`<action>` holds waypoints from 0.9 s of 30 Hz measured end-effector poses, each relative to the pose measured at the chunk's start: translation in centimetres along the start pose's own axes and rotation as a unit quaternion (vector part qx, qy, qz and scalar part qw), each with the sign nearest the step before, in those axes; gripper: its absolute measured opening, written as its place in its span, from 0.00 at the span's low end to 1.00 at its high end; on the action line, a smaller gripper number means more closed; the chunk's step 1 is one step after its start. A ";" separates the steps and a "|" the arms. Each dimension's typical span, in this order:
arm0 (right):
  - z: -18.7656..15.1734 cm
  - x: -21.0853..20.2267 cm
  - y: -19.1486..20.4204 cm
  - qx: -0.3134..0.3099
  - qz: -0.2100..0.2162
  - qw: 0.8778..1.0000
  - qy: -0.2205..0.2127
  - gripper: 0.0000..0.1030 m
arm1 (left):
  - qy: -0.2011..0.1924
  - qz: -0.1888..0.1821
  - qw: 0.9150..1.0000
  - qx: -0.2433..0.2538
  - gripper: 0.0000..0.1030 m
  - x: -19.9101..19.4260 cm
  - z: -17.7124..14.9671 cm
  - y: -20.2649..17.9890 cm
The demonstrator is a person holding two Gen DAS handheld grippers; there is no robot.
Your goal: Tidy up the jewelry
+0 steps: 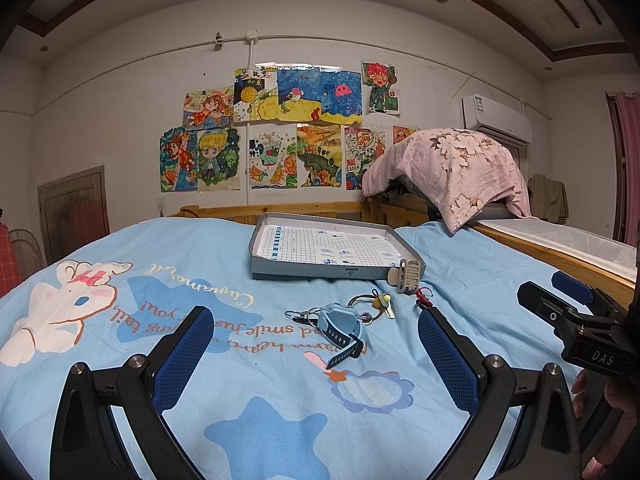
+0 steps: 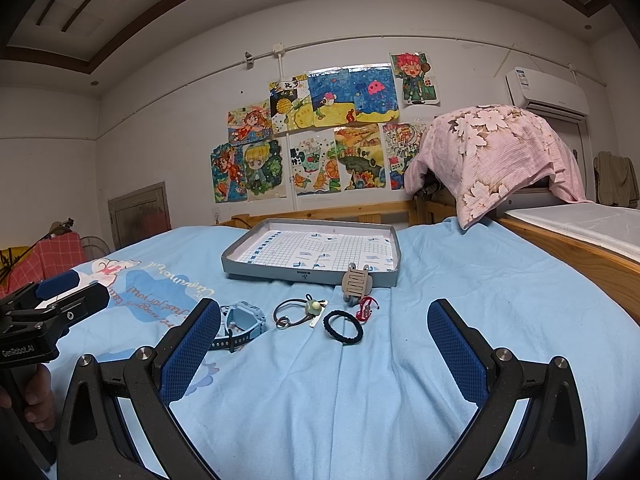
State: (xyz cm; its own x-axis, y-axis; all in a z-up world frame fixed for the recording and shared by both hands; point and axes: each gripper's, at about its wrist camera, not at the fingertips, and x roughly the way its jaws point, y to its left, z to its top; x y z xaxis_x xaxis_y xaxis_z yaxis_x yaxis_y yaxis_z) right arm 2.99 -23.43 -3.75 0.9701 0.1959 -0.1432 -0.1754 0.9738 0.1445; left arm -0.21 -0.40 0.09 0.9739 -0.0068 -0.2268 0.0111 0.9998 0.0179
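A grey shallow tray (image 1: pixel 320 272) (image 2: pixel 280 270) lined with grid paper lies on the blue bedsheet. In front of it lie a light-blue watch (image 1: pixel 340 326) (image 2: pixel 242 320), a hair tie with a green-yellow charm (image 2: pixel 298 312) (image 1: pixel 378 304), a black braided hair tie (image 2: pixel 343 327), a red string piece (image 2: pixel 365 309) (image 1: pixel 424 299) and a beige hair claw (image 1: pixel 407 276) (image 2: pixel 357 283) leaning on the tray's front wall. My left gripper (image 1: pixel 316 354) is open, just short of the watch. My right gripper (image 2: pixel 324 342) is open, just short of the black hair tie.
The bed has a wooden frame (image 2: pixel 580 256) on the right and a wooden headboard (image 1: pixel 280 210) behind the tray. A pink floral cloth (image 2: pixel 492 152) covers a pile at the back right. Drawings hang on the wall (image 1: pixel 280 132).
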 end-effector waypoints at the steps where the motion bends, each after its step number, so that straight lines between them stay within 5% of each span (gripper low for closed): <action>1: 0.1 0.0 0.0 0.000 0.000 1.000 0.000 0.99 | 0.000 0.000 1.000 0.000 1.00 0.0 0.0 0.0; 13: -1.6 1.1 1.0 0.012 0.003 1.000 0.013 0.99 | 0.019 -0.001 1.000 -0.010 1.00 0.7 -0.7 -0.8; 27: 2.1 4.0 -0.2 0.033 0.013 0.999 0.021 0.99 | 0.061 0.007 0.997 -0.038 1.00 5.2 2.4 1.3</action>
State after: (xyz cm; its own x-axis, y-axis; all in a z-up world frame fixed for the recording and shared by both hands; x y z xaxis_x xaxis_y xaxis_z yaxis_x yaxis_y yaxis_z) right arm 7.26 -23.12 -2.35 0.9574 0.2273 -0.1783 -0.1878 0.9587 0.2137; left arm 5.38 0.83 1.31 0.9393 0.0045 -0.3432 -0.0234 0.9984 -0.0509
